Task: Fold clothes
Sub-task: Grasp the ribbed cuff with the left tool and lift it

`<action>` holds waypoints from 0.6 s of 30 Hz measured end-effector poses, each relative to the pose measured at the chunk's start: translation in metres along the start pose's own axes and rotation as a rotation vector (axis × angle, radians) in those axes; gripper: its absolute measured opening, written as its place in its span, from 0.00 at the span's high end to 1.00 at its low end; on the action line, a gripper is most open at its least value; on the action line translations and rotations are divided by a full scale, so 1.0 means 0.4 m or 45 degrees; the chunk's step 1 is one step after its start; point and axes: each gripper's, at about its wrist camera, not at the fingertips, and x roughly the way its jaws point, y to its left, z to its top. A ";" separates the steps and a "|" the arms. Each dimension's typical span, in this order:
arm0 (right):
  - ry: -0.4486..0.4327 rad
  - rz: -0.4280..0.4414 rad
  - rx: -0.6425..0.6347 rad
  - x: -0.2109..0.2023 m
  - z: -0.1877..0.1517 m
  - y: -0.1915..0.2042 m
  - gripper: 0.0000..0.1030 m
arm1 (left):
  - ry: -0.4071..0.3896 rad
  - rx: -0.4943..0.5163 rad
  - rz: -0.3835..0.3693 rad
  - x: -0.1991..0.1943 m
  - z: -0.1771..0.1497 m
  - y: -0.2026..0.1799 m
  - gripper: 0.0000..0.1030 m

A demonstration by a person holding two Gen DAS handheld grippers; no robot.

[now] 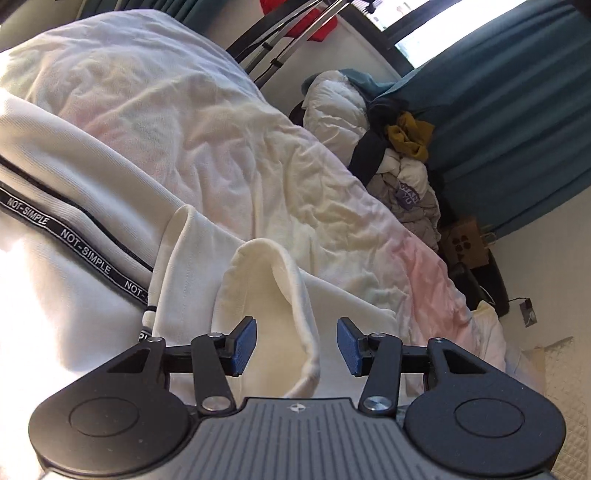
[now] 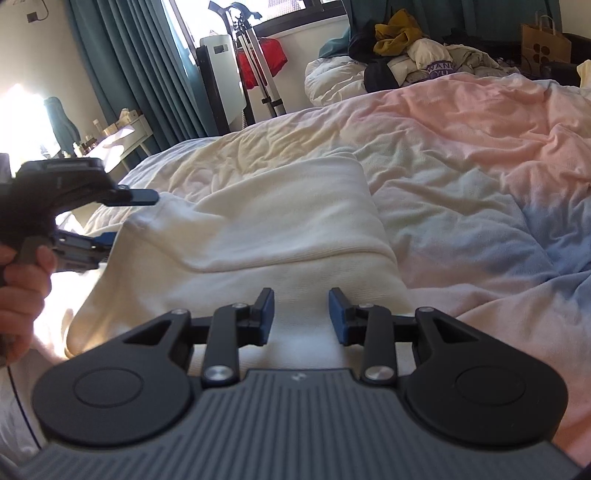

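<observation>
White sweatshirt [image 2: 266, 236] lay flat on pastel duvet [image 2: 480, 147], just under both grippers. Left gripper [image 1: 297, 345] stood open, nothing held, rolled cuff [image 1: 291, 295] between pads. Right gripper [image 2: 301, 317] also open and empty, over ribbed hem. Risk: shallow bite could take duvet too, or cuff could slip out. Only left view showed "NOT-SIMPLE" tape [image 1: 77, 243]; only right view showed far paper bag [image 2: 545, 44].

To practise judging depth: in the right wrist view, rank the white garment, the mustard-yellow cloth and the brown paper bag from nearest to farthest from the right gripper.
1. White garment: directly under and ahead of the open right gripper.
2. Mustard-yellow cloth: on the clothes pile beyond the bed, ahead and slightly right.
3. Brown paper bag: far right; too close to the cloth to rank firmly.
</observation>
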 end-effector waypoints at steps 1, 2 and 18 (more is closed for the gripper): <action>-0.003 0.009 0.002 0.001 -0.001 -0.003 0.64 | 0.018 -0.012 0.048 0.029 0.014 0.004 0.68; -0.004 0.018 0.009 0.003 -0.003 -0.008 0.65 | 0.027 -0.013 0.090 0.051 0.022 0.009 0.82; 0.003 0.101 0.040 0.028 -0.012 -0.020 0.65 | -0.133 -0.003 -0.013 -0.186 -0.091 0.131 0.52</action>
